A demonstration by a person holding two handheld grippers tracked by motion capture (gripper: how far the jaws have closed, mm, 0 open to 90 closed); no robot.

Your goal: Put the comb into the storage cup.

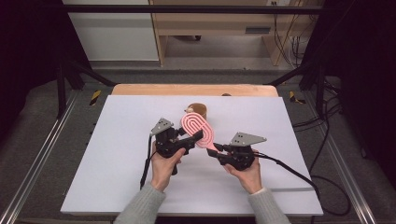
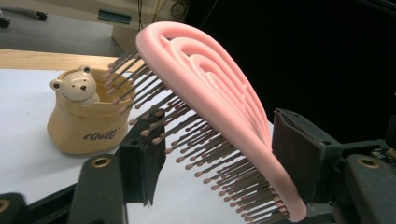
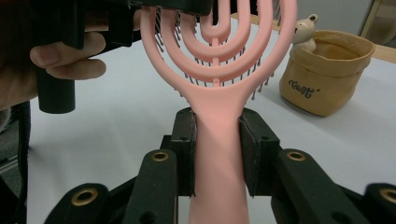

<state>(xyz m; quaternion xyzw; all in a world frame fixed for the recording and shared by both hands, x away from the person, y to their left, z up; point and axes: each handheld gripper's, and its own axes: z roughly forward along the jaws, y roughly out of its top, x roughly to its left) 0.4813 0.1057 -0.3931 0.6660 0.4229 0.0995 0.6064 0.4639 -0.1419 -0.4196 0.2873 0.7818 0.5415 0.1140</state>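
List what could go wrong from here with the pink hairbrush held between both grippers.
1. The left gripper straddles the head of the pink hairbrush with bristles against one pad; closing harder could bend the bristles.
2. The right gripper clamps only the handle; if both pull differently, the brush may twist or slip.
3. The bear pot stands just behind; a swing could knock it over.

Illegible cursive script on bear pot (image 2: 88,126)

Overhead forward-down, two close claw-level views
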